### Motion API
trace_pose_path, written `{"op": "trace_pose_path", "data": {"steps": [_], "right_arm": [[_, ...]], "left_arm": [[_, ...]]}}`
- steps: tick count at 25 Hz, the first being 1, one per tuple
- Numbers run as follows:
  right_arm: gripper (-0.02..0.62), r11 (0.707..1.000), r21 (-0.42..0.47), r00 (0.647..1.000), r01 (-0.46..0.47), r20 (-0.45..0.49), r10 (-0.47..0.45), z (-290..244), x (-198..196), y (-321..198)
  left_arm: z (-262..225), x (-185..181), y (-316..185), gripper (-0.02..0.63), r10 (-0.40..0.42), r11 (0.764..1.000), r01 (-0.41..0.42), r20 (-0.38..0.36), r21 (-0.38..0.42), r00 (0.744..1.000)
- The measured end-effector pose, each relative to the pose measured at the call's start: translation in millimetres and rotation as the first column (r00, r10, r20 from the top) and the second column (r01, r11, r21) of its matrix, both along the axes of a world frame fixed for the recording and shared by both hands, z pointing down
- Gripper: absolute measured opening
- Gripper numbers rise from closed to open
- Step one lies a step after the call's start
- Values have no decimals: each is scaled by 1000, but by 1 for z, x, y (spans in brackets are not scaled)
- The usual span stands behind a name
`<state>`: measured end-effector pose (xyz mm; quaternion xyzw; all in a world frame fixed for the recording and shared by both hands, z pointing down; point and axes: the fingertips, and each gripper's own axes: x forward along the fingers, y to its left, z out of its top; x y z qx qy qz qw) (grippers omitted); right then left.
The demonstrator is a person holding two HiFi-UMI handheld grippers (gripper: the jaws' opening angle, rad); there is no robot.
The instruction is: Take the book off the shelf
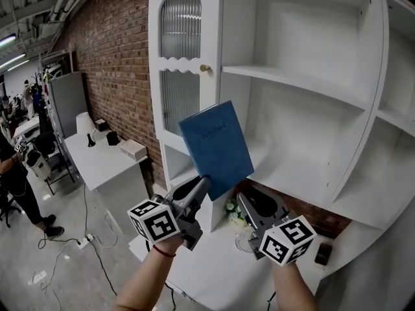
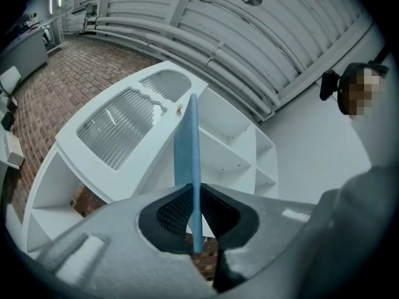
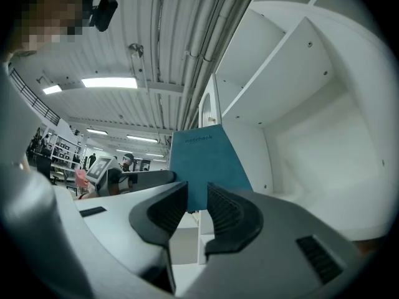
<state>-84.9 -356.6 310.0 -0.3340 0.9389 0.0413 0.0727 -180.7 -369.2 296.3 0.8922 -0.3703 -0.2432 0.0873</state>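
The left hand-held gripper (image 1: 202,185) clamps the bottom edge of the thin, matte blue book (image 1: 216,149). The book stands tilted in open air in front of the white shelf (image 1: 292,83), whose bare, square-edged bays open toward 1 o'clock. The right hand-held gripper (image 1: 245,203), at the book's 5 o'clock, has its ribbed black jaws narrowly apart with nothing between them.
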Motion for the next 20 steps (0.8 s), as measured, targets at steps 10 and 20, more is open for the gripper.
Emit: {"op": "trace_pose_path", "data": {"steps": [10,20], "right_arm": [[95,1000,-10,1000,10,10,-10,29,1,7],[90,999,-42,1000,-10,8,11,59,11,10]], "left_arm": [[27,6,3,43,18,1000,-18,-9,-22,1000],[60,17,7,43,41,997,-43,-37,-66,998]]}}
